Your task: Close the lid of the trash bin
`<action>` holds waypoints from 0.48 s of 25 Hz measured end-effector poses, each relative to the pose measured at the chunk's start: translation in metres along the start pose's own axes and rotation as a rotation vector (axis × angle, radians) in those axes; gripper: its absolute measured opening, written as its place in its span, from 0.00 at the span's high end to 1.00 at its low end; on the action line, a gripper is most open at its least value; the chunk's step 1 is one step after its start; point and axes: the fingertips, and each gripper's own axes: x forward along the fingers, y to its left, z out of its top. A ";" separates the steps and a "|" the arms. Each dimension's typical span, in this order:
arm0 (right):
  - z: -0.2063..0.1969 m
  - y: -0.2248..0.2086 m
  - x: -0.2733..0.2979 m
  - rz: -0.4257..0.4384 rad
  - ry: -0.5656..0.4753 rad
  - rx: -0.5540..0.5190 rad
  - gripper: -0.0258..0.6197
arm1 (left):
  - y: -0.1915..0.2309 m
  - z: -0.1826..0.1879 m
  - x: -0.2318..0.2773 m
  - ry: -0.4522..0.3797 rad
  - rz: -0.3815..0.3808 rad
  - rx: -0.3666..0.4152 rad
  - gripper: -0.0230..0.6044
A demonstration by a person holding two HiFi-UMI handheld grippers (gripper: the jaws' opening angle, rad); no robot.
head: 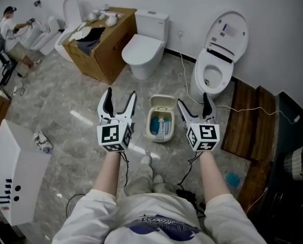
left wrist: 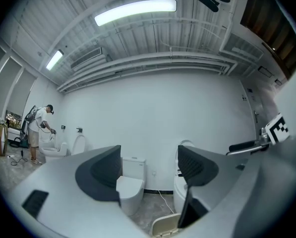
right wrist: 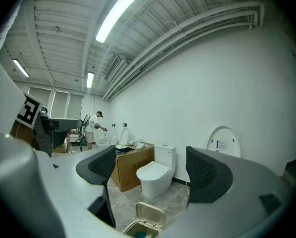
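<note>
Trash bin stands on the floor, lid raised. My left gripper and right gripper flank it, both spread, empty.

Cardboard box: Chinese print, too small to read.

The room is bright. Long ceiling lamps shine white. The shiny floor shows a glare streak. Both gripper views bend and darken at the edges.

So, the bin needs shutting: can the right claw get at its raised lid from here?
Probably yes: the right claw is open and empty, and the lid stands up below it with nothing between.
</note>
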 end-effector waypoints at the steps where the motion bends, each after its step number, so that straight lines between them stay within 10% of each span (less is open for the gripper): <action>1: -0.002 0.000 0.007 -0.003 0.003 0.000 0.29 | 0.004 -0.001 0.005 -0.001 -0.004 0.000 0.40; 12: -0.048 -0.005 0.084 -0.072 0.119 -0.012 0.30 | 0.052 -0.033 0.084 0.030 -0.102 -0.019 0.40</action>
